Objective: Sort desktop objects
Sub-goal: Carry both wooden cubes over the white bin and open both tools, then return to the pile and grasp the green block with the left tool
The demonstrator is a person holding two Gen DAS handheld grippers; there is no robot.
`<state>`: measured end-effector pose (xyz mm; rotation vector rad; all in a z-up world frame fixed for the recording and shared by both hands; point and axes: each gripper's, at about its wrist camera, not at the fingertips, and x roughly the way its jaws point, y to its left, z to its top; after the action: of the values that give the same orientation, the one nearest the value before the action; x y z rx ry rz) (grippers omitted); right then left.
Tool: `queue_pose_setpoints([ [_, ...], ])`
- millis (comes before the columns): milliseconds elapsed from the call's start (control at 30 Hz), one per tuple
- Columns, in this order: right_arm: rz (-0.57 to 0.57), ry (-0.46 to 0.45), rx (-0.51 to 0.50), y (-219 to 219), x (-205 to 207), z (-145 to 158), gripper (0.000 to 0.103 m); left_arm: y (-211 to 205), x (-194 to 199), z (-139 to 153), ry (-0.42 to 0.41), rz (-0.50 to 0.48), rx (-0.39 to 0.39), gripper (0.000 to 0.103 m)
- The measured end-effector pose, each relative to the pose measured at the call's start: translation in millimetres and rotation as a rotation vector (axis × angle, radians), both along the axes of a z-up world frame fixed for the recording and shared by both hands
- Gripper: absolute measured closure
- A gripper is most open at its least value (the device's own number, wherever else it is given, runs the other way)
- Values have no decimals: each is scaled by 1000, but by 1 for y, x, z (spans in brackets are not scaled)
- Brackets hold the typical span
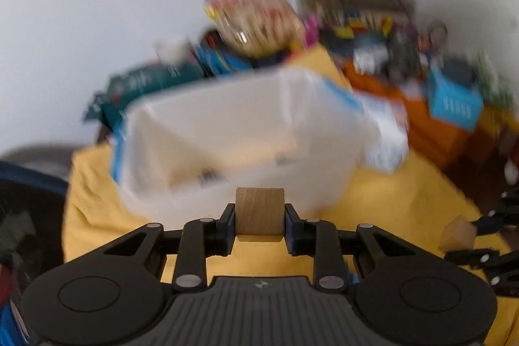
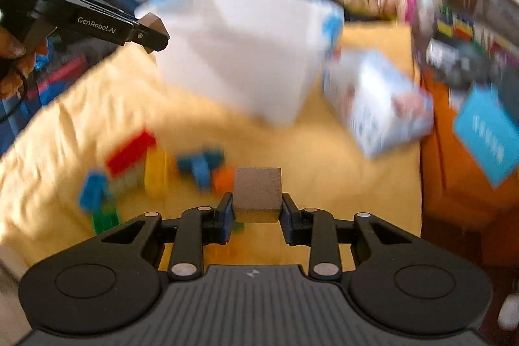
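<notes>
Wooden cube (image 1: 259, 211) clamped in my left gripper (image 1: 259, 224); second wooden cube (image 2: 257, 194) in right gripper (image 2: 257, 209). Risk: shallow grips, cubes cld slip before white bin (image 1: 227, 119) near cloth's far edge.

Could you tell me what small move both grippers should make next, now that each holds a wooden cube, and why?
Probably carry both forward over the white bin and let go there. The left gripper is shut on a cube, the right gripper on another cube, both clear of the yellow cloth, and the open bin stands just ahead.
</notes>
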<state>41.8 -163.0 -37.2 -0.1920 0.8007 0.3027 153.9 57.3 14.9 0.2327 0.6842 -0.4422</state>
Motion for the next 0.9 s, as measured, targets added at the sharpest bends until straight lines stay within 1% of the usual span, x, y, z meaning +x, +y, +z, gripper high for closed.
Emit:
queue_pose_setpoints([
  [67,22,-55,6,4,15,14,70,3,7,19,-50,15,2,70],
  [167,59,-154,-3,14,39,38,70,5,19,38,-127,23,13,70],
  [200,70,-187,-7,18,48,46,70,4,26,41,-141,21,16,70],
  [300,95,-271,-32,32,79,67,70,0,48,42,-143,36,15,70],
  [367,101,-297,-37,40,99,72,70,1,57,39,-139,50,19,70],
  [433,82,-283,-13,48,124,70,70,0,74,26,-120,71,35,71],
  [467,71,-259,-4,50,133,65,70,0,81,18,-102,82,40,71],
  [533,55,-218,-16,58,153,52,70,4,95,-1,-46,105,12,71],
  [600,30,-184,-37,63,167,39,70,6,103,-16,-10,119,6,71],
  [700,8,-141,-17,61,180,28,69,9,112,-33,36,141,11,70],
  [733,-1,-131,-21,60,184,24,67,10,114,-36,50,145,9,70],
  [767,-5,-129,-23,60,184,24,67,11,113,-36,45,152,5,67],
  [800,-9,-138,-19,59,183,24,67,12,112,-34,37,158,4,59],
  [867,-9,-169,-18,57,177,29,67,15,107,-25,14,155,-14,54],
  [900,-9,-180,-18,56,174,33,67,16,101,-19,-2,156,-19,54],
])
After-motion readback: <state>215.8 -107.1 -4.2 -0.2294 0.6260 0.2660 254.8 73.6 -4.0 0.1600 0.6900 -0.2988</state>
